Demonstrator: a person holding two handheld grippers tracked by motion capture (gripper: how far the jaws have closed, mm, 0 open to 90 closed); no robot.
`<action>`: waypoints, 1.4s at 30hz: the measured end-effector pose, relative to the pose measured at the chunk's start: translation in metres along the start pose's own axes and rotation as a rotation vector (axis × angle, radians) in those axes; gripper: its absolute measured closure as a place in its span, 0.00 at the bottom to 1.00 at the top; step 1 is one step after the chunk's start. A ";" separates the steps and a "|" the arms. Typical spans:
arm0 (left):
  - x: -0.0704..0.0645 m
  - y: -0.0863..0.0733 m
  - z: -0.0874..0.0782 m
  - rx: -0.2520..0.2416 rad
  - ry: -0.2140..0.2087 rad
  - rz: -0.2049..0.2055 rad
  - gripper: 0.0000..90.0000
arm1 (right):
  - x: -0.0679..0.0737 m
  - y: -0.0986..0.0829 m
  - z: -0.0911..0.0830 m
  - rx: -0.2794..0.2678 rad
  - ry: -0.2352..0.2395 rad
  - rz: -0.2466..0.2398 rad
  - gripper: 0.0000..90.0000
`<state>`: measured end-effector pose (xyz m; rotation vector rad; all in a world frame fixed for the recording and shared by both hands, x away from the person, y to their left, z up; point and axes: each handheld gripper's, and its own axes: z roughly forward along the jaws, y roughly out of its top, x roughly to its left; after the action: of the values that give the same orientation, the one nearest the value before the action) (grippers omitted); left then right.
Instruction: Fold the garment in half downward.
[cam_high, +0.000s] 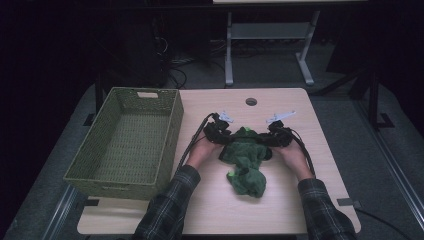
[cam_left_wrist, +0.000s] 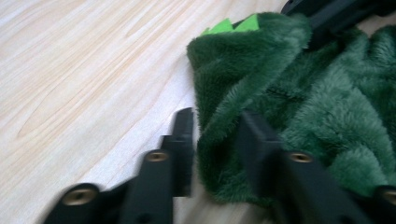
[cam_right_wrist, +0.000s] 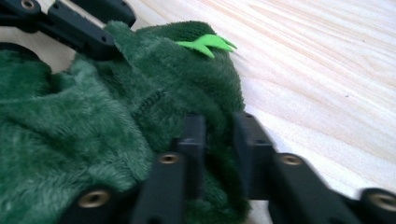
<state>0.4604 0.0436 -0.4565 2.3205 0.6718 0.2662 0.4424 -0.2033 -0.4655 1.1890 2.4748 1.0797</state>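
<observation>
A dark green fleecy garment (cam_high: 245, 167) with bright green spikes (cam_left_wrist: 229, 25) lies crumpled at the middle of the light wooden table (cam_high: 280, 210). My left gripper (cam_high: 220, 136) sits at its upper left edge, my right gripper (cam_high: 272, 137) at its upper right edge. In the left gripper view the jaws of my left gripper (cam_left_wrist: 215, 119) are shut on a thick fold of the fleece (cam_left_wrist: 327, 107). In the right gripper view my right gripper (cam_right_wrist: 219, 120) pinches another fold of the garment (cam_right_wrist: 70, 140). Each view shows the other gripper (cam_left_wrist: 336, 14) (cam_right_wrist: 70, 23) across the cloth.
A woven green basket (cam_high: 125, 187), empty, stands at the table's left side close to my left forearm. A round cable hole (cam_high: 251, 101) lies near the far edge. Bare wood stretches in front of and to the right of the garment.
</observation>
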 end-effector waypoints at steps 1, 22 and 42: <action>-0.001 0.001 0.001 0.009 0.002 0.006 0.82 | 0.000 0.000 0.000 0.001 -0.003 0.002 0.90; 0.000 0.049 -0.051 -0.147 0.032 -0.014 0.97 | 0.002 0.046 -0.051 -0.126 -0.032 -0.033 0.97; -0.049 0.026 -0.103 -0.250 -0.035 0.054 0.97 | 0.039 0.019 -0.097 -0.182 0.066 -0.122 0.97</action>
<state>0.3918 0.0593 -0.3632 2.1012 0.5277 0.3153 0.3844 -0.2176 -0.3776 0.9524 2.3999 1.2954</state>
